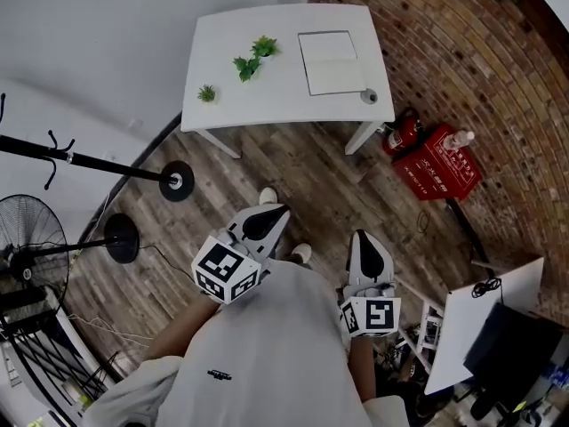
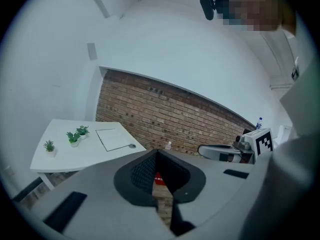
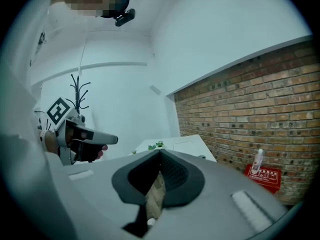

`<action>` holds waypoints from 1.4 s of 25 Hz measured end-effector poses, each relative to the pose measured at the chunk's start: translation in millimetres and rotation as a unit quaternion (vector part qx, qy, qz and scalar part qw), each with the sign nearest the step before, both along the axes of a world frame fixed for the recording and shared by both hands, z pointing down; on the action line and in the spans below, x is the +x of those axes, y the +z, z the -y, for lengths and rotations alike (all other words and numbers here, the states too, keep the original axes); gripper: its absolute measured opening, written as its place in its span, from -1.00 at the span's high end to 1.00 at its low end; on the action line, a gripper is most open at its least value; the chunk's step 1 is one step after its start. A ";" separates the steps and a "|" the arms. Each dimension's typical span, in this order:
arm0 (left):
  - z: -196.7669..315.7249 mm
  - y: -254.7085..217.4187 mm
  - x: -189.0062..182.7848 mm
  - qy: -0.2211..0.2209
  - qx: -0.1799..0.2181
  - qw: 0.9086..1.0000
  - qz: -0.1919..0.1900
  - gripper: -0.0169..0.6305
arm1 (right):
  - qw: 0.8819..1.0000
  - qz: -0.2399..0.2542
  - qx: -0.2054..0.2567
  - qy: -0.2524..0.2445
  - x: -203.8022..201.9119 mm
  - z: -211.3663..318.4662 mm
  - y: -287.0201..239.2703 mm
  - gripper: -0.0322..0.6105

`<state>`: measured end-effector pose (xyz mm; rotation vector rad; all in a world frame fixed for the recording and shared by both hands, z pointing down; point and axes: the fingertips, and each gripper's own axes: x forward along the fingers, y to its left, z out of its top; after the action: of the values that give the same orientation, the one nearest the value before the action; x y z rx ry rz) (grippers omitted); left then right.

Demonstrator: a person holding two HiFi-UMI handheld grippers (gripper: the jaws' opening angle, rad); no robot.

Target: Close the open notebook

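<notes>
The open notebook (image 1: 331, 62) lies flat on the right part of the white table (image 1: 267, 109), its blank pages facing up. It is far ahead of me, across a stretch of wooden floor. Both grippers are held close to my body, well short of the table. My left gripper (image 1: 281, 209) has its jaws together with nothing between them. My right gripper (image 1: 364, 236) is likewise shut and empty. In the left gripper view, the notebook (image 2: 114, 139) is small and distant beyond the left gripper (image 2: 158, 153). In the right gripper view, the notebook (image 3: 186, 143) shows just above the right gripper (image 3: 160, 153).
Small potted plants (image 1: 253, 59) and a tiny one (image 1: 206, 92) stand left of the notebook, a small grey round object (image 1: 369, 96) by its near right corner. A fire extinguisher (image 1: 404, 133) and red box (image 1: 437, 163) sit by the brick wall. A coat stand (image 1: 89, 160) and fan (image 1: 27, 238) are left.
</notes>
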<state>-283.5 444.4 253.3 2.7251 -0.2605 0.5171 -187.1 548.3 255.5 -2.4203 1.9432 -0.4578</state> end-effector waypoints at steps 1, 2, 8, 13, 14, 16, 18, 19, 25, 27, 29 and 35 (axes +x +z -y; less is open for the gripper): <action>5.4 0.3 3.2 -0.005 0.001 1.000 -0.001 0.92 | 1.000 -0.003 0.001 -0.006 2.7 7.5 -0.4 0.87; 12.3 1.1 6.0 -0.010 0.002 1.000 -0.003 0.92 | 1.000 -0.006 0.002 -0.011 5.4 16.2 -0.3 0.87; 71.9 11.4 26.7 -0.028 -0.006 0.999 -0.018 0.92 | 0.999 -0.012 -0.021 -0.044 27.8 79.3 14.9 0.87; 145.4 16.0 66.6 -0.023 -0.020 0.999 -0.026 0.92 | 0.999 -0.005 -0.030 -0.036 66.9 148.5 16.8 0.87; 160.9 13.0 75.6 -0.018 -0.021 0.999 -0.026 0.92 | 0.999 -0.008 -0.033 -0.035 74.0 163.4 14.5 0.87; 191.5 7.5 93.2 -0.008 -0.020 0.999 -0.027 0.92 | 0.999 -0.012 -0.039 -0.033 89.9 194.7 10.9 0.87; 224.9 6.5 110.7 0.001 -0.022 0.999 -0.024 0.92 | 0.999 -0.012 -0.043 -0.026 108.1 229.0 9.9 0.87; 241.9 6.5 118.8 0.006 -0.026 0.999 -0.023 0.92 | 0.999 -0.011 -0.045 -0.023 116.2 246.7 9.2 0.87; 340.4 9.6 155.5 0.019 -0.048 0.998 -0.025 0.92 | 0.998 -0.010 -0.061 -0.022 146.5 345.1 5.1 0.87; 368.2 12.1 164.4 0.018 -0.053 0.998 -0.025 0.92 | 0.997 -0.012 -0.068 -0.019 154.8 370.0 5.9 0.87; 387.9 14.5 171.3 0.019 -0.055 0.998 -0.023 0.92 | 0.997 -0.010 -0.074 -0.022 160.9 388.7 7.3 0.87; 419.9 19.0 191.3 -0.001 -0.067 0.998 -0.020 0.92 | 0.993 -0.021 -0.096 -0.068 183.6 429.1 10.9 0.87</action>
<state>-92.2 24.5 272.3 2.6023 -0.2099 0.4606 -3.5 119.2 266.5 -2.4323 2.1869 -0.6314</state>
